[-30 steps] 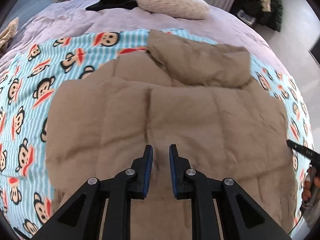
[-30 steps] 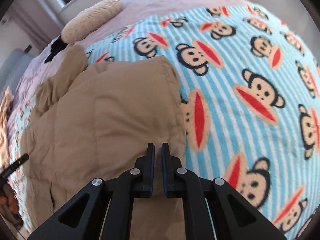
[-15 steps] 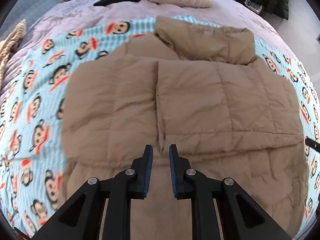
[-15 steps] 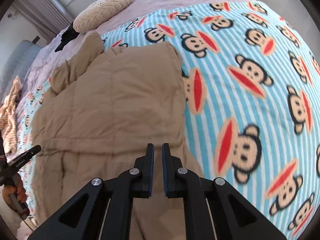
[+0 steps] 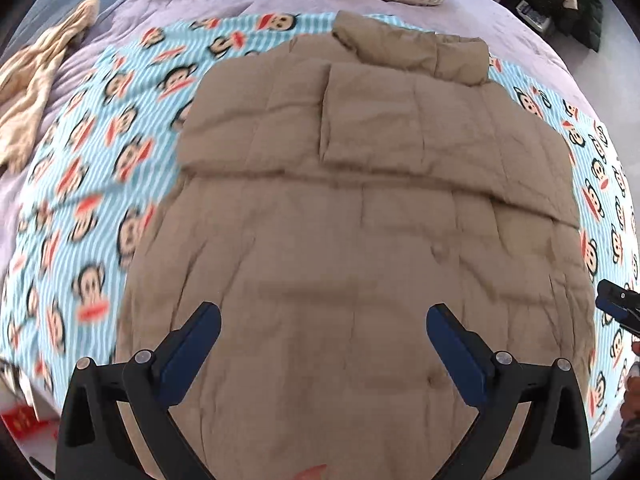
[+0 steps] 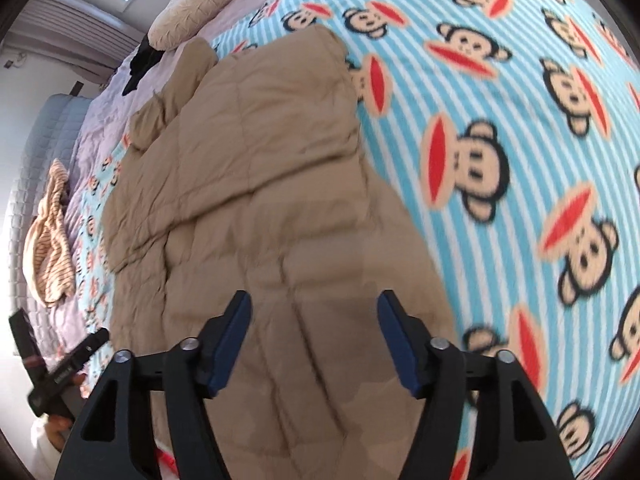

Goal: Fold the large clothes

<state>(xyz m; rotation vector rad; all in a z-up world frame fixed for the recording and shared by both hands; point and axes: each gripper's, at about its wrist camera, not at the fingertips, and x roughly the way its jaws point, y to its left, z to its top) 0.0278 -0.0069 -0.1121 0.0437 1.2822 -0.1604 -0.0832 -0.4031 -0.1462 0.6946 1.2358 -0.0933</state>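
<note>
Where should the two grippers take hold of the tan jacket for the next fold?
Probably the near hem of the jacket, one corner each. The sleeves are already folded in, so the bottom edge lies free nearest both open grippers: left, right. Come in low from the near side.

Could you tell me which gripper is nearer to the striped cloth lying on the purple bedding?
Left. The left gripper hangs over the jacket's middle, on the side where the striped cloth lies; the right gripper is over the jacket's opposite edge.
</note>
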